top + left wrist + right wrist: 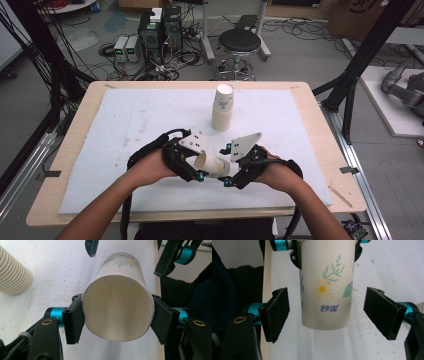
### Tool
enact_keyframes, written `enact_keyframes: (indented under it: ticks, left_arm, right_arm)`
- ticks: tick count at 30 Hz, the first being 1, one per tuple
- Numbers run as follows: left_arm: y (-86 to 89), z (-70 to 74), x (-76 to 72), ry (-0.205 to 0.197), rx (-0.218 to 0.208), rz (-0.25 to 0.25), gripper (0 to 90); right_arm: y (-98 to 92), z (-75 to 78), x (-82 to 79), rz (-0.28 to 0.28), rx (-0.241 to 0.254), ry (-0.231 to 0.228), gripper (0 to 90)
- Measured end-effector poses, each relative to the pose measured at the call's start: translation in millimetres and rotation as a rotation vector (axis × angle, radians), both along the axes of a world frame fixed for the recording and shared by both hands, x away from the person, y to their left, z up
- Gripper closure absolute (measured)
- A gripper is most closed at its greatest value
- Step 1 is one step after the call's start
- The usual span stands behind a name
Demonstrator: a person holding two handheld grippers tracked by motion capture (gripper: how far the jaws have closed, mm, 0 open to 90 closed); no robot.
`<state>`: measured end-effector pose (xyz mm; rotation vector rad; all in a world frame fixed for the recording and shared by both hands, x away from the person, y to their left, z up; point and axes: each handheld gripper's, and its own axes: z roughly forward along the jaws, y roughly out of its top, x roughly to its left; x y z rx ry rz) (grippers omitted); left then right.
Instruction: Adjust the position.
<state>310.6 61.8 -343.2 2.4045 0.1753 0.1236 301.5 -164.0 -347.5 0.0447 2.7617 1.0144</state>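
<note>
My left tongs (117, 317) gripped the paper cup (117, 307) by its rim, lying level above the desk (150, 115), its base pointing between my right tongs (327, 315), which gaped wide around it without touching, cup stack (222, 110) beyond.

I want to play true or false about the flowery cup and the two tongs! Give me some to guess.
1. The left tongs squeeze the paper cup near its open rim. True.
2. The right tongs are clamped on the cup's bottom. False: their pads stand apart from it on both sides.
3. A yellow flower is printed on the cup. True.
4. The cup is full of juice. False: its inside looks empty.
5. The stack of cups lies tipped over. False: it stands upright on the white mat.
</note>
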Motion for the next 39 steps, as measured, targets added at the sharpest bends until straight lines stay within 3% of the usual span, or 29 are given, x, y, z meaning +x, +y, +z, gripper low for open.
enact_keyframes:
  ticks: [4,16,28,31,34,39]
  left_arm:
    - [-1.9,-1.9,0.7,0.011,0.009,0.002,34.7]
    - [-5.9,-6.4,-0.1,0.035,0.018,-0.007,34.6]
    - [-6.3,-12.5,-1.4,0.021,-0.007,0.004,31.9]
    - [-3.6,-12.2,-1.0,0.014,-0.053,0.012,27.7]
    - [4.9,-6.8,0.6,-0.009,-0.133,0.034,18.4]
    - [22.6,-2.0,1.2,-0.008,-0.236,0.081,18.0]
  right_arm:
    - [6.2,-3.8,0.0,0.008,-0.044,-0.009,21.4]
    - [20.7,-13.6,-0.1,0.013,-0.125,0.002,34.3]
    - [23.8,-19.7,-0.1,-0.018,-0.150,0.022,39.0]
    - [22.8,-19.3,0.6,-0.019,-0.146,0.020,39.5]
    - [19.3,-20.3,1.3,-0.030,-0.157,0.021,39.6]
    - [7.7,-18.7,3.0,-0.066,-0.130,0.031,39.5]
